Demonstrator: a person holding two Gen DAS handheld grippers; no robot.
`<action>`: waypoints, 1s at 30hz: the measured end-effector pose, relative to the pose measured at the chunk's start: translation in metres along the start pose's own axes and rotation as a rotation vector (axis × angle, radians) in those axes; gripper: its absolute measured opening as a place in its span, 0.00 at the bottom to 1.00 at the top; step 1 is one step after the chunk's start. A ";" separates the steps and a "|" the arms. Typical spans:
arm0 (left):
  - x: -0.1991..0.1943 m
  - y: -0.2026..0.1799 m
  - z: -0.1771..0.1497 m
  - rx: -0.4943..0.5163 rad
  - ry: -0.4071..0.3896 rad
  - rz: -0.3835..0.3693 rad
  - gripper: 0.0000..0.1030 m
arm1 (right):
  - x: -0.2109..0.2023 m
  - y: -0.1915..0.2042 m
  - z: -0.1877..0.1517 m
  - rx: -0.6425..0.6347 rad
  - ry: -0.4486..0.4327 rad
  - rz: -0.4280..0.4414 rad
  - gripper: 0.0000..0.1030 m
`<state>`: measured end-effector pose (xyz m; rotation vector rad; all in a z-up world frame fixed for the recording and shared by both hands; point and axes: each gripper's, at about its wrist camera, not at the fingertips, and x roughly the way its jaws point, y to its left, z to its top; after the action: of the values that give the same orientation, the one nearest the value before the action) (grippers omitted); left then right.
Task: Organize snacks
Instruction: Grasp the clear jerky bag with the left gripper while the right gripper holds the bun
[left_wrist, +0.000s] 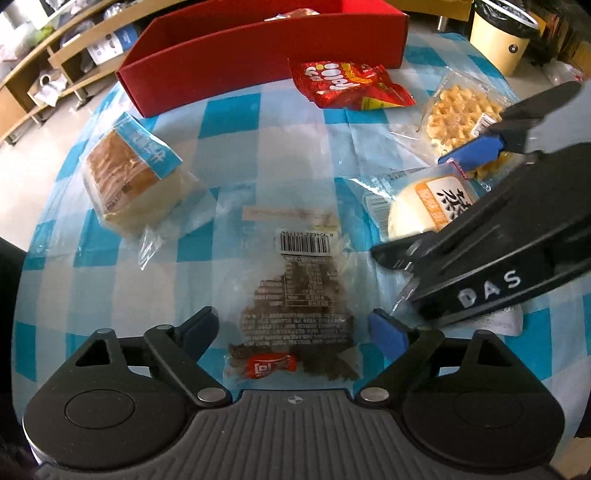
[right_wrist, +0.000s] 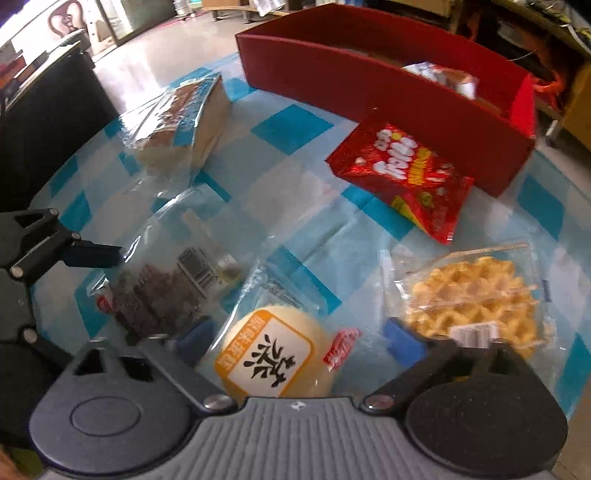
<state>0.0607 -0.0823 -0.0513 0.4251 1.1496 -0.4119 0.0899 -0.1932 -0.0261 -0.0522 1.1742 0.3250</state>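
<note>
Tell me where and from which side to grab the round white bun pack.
Grip the steamed bun pack across the bun's round body, coming down from above. It lies flat, label up, on the checked cloth, already between the open right gripper fingers. The loose clear wrapper edges would probably slip.

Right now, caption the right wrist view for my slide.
Open right gripper straddles a round white steamed bun in clear wrap, beside a bagged golden waffle on the blue-checked tablecloth.

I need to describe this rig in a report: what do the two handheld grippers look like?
Both are alike. The left gripper and right gripper each have a black body, a ribbed grey front plate, black hinged link arms with silver pins, and blue pads on the fingers. The right one carries white letters "DAS" on its side. No cables or sleeves show.
</note>
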 end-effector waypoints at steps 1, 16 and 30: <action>0.000 0.001 0.000 -0.010 0.005 -0.004 0.89 | -0.004 -0.001 -0.001 0.007 -0.001 0.007 0.66; 0.003 0.002 0.005 -0.051 0.030 -0.017 0.88 | -0.066 -0.015 -0.003 0.177 -0.181 0.066 0.59; -0.018 0.004 0.004 -0.109 -0.009 -0.041 0.67 | -0.089 -0.022 0.004 0.198 -0.267 0.109 0.59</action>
<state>0.0599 -0.0792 -0.0321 0.3045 1.1680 -0.3845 0.0692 -0.2336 0.0543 0.2227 0.9403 0.2999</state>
